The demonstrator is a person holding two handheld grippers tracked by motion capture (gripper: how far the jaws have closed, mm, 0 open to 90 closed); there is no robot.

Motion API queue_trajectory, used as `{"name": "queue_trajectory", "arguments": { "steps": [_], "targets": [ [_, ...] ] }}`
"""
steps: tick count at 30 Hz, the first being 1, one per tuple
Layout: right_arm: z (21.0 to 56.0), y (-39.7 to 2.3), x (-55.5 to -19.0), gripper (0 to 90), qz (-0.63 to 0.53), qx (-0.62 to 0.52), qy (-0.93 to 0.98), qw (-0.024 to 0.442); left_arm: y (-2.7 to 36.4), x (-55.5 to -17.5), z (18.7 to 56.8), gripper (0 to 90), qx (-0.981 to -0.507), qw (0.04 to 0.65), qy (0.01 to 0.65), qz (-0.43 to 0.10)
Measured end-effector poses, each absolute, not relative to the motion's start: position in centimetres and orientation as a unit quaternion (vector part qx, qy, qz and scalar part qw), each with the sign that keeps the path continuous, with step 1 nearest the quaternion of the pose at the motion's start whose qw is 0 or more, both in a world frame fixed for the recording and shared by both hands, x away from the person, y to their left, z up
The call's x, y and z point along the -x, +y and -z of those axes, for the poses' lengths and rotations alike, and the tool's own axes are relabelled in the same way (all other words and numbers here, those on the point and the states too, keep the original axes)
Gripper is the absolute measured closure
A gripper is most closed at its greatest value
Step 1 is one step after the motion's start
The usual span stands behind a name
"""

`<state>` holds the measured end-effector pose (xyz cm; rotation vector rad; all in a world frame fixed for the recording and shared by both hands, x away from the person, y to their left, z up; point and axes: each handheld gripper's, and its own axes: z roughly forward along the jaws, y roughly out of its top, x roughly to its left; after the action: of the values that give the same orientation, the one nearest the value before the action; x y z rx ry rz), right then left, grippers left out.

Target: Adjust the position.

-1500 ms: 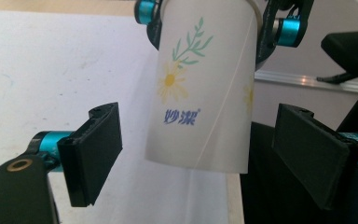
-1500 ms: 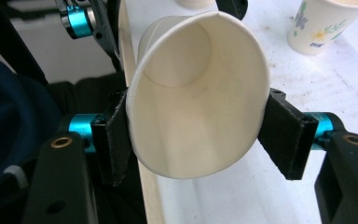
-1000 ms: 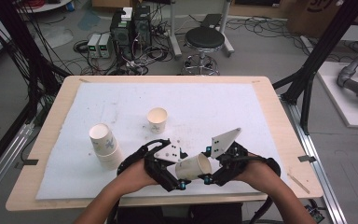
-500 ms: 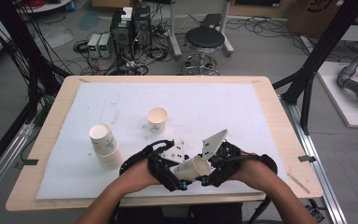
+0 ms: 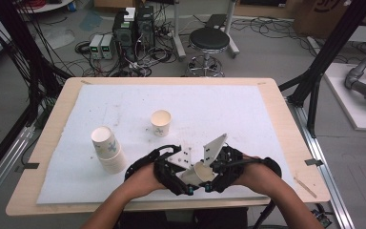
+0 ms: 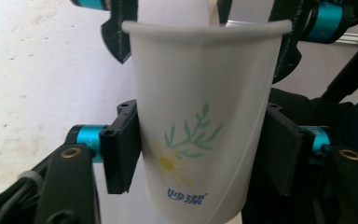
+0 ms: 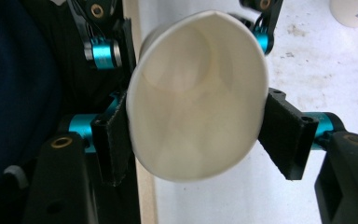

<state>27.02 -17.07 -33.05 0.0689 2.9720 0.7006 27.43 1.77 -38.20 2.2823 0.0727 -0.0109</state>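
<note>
A white paper cup (image 5: 200,173) with a flower print lies on its side between both grippers near the table's front edge. In the left gripper view my left gripper (image 6: 200,154) grips the cup (image 6: 200,116) around its lower body; its jaws have just been closing, and both pads now press the walls. The right gripper's jaws sit at the rim, farther up that view. In the right gripper view my right gripper (image 7: 196,135) is shut on the cup (image 7: 196,93) near its mouth, squeezing the rim into an oval. In the high view the left gripper (image 5: 185,180) and right gripper (image 5: 210,177) stand close together.
A single upright cup (image 5: 161,122) stands mid-table on the white mat (image 5: 267,119). A stack of cups (image 5: 107,149) leans at the left. The wooden table edge (image 5: 171,206) runs just under the hands. Another cup (image 7: 354,11) shows at the top right of the right gripper view.
The two hands drew together and the cup shifted slightly left. The left gripper's jaws closed onto the cup's body while the right gripper kept its hold at the rim.
</note>
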Motion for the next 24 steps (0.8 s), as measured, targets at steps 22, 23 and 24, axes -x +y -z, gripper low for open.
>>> {"name": "queue_trajectory", "arguments": {
  "steps": [22, 23, 24],
  "targets": [
    [31.3, -24.9, -26.1, 21.3, -0.458, -0.144, 0.873, 0.091, 4.2, -28.1, 40.0, 32.5, -0.846, 0.519, 0.117, -0.02],
    [31.4, -25.6, -25.9, 21.3, -0.466, -0.153, 0.865, 0.104, 4.3, -28.1, 40.0, 32.5, -0.843, 0.523, 0.122, -0.023],
    [31.6, -26.1, -25.8, 21.3, -0.473, -0.163, 0.859, 0.109, 4.4, -28.2, 40.1, 32.5, -0.838, 0.53, 0.131, -0.027]
  ]
}}
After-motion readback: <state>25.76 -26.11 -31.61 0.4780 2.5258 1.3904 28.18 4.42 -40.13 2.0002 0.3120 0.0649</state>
